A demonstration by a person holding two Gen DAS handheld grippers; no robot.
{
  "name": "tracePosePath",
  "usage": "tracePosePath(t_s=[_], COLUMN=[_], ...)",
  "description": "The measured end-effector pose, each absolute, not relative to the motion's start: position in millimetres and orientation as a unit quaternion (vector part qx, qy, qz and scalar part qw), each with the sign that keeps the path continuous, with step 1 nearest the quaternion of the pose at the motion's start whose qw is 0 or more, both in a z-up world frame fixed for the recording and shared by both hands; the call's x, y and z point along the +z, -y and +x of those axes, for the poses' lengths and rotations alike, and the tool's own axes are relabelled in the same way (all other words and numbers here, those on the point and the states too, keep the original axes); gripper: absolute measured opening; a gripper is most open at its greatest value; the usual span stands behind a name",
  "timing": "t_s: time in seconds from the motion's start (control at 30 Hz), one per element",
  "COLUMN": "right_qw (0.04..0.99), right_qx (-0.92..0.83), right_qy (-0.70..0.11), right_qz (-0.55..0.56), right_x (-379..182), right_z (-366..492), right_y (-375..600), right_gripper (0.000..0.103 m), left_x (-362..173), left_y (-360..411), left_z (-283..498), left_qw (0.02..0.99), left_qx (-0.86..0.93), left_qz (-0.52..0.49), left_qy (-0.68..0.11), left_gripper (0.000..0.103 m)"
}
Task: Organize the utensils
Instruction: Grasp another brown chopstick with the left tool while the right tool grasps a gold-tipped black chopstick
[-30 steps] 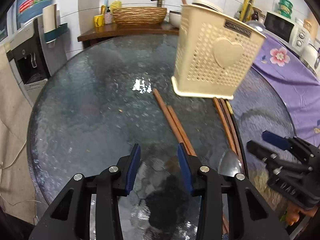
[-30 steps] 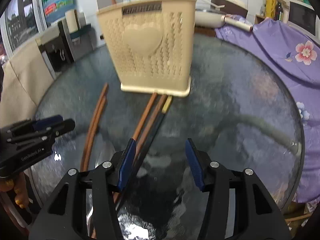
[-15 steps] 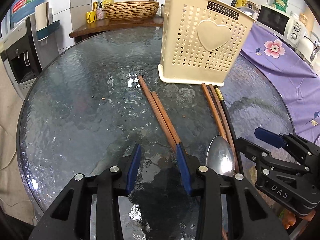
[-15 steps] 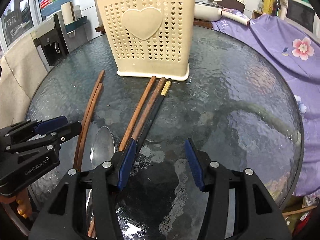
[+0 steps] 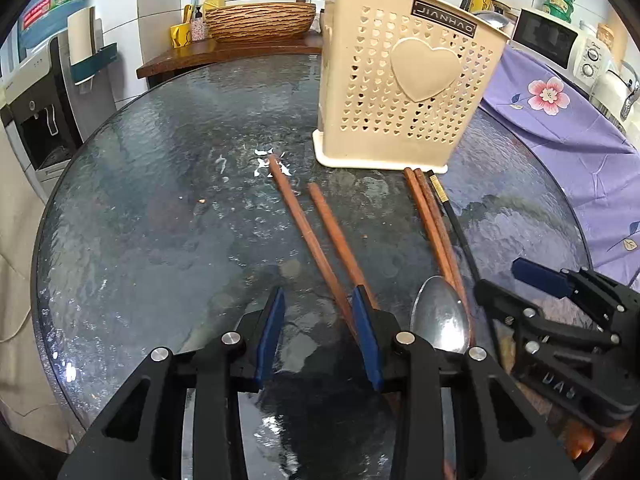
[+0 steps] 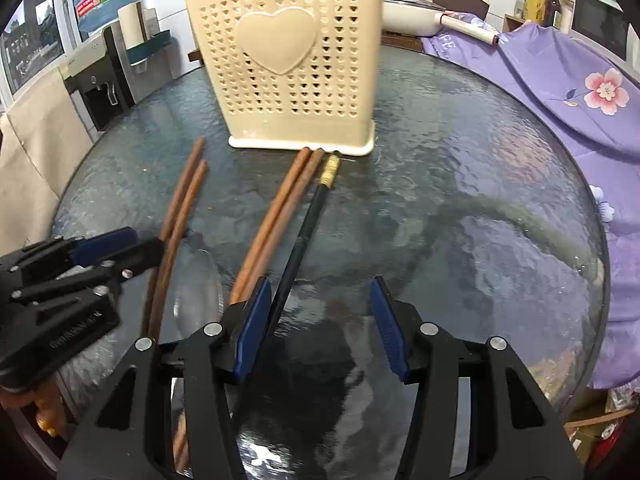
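— While both our grippers hover with jaws apart and nothing clamped, how far are we?

— Barely begun, we judge. The cream holder (image 5: 404,84) stands toward the tabletop's far edge. Two brown chopstick pairs (image 5: 320,240), a black chopstick (image 6: 300,236) and a spoon (image 5: 440,316) lie on the glass by the near edge, under our left gripper (image 5: 318,336) and right gripper (image 6: 318,320).
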State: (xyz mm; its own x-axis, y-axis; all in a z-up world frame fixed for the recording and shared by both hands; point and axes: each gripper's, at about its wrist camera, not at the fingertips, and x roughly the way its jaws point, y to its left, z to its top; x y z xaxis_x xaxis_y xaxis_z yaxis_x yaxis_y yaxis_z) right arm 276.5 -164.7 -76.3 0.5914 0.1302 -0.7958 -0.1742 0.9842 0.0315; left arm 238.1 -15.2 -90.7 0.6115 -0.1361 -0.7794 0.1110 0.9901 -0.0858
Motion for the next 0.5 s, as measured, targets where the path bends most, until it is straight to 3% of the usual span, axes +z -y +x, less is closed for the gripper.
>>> tracePosePath(t_s=[0.4, 0.5], right_qw=[0.898, 0.899], right_qx=[0.08, 0.082], right_qy=[-0.432, -0.431], right_qz=[-0.004, -0.005], right_x=[-65, -63], right_z=[296, 310], right_y=[174, 169], right_gripper=[0.051, 0.045], left_x=[-84, -80], left_y=[-12, -20], left_z=[256, 270], left_qw=[0.895, 0.896], left_qx=[-0.045, -0.029], left_qz=[-0.063, -0.083], left_qy=[-0.439, -0.435], left_gripper=[0.035, 0.035])
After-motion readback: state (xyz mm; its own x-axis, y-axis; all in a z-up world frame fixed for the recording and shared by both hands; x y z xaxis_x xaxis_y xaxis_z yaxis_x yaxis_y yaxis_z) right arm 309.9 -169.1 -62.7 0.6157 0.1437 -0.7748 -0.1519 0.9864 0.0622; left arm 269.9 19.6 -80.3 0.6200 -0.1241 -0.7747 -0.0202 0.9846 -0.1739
